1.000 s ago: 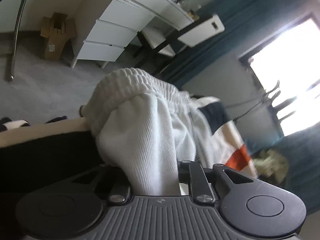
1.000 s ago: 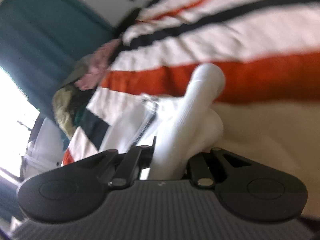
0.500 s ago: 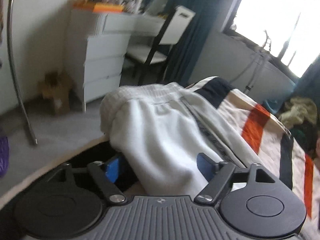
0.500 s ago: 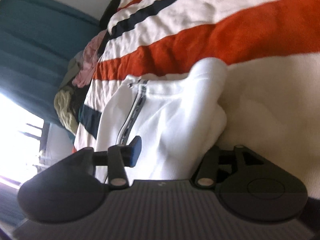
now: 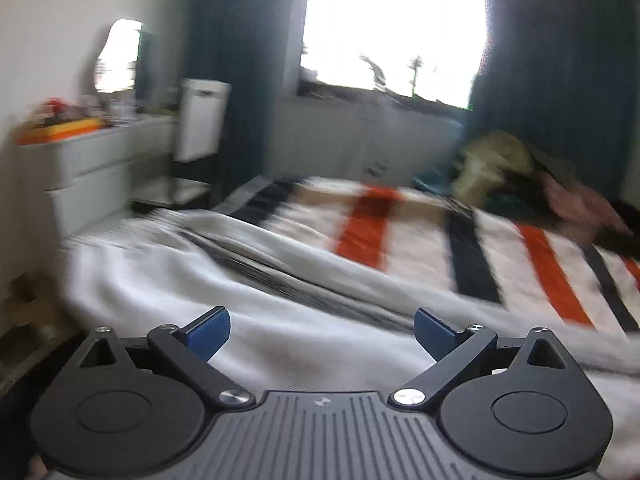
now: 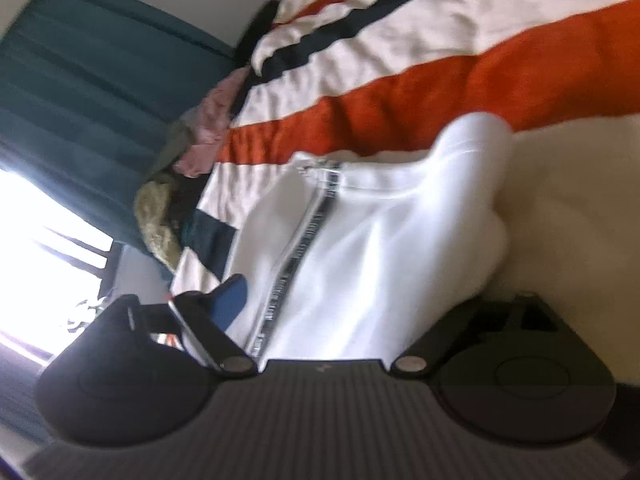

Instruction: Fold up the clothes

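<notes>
White trousers [image 5: 168, 280] with a dark side stripe lie folded on the striped bed cover [image 5: 400, 236]. My left gripper [image 5: 322, 330] is open just above the cloth, holding nothing. The right wrist view is rolled sideways: the same trousers [image 6: 360, 248] lie flat, their stripe running away from me. My right gripper [image 6: 360, 304] is open, with the cloth lying between its spread jaws. Only its left blue pad [image 6: 230, 300] shows; the right fingertip is hidden behind the cloth.
A heap of other clothes [image 5: 520, 176] lies at the bed's far end near the blue curtain [image 5: 560, 80]. A white dresser [image 5: 92, 164] and a chair [image 5: 200, 128] stand left of the bed. The heap also shows in the right wrist view [image 6: 188, 152].
Both grippers were shut on the white trousers and have opened and let them go. The trousers now lie flat on the bed. The left gripper has swung to face the window.
</notes>
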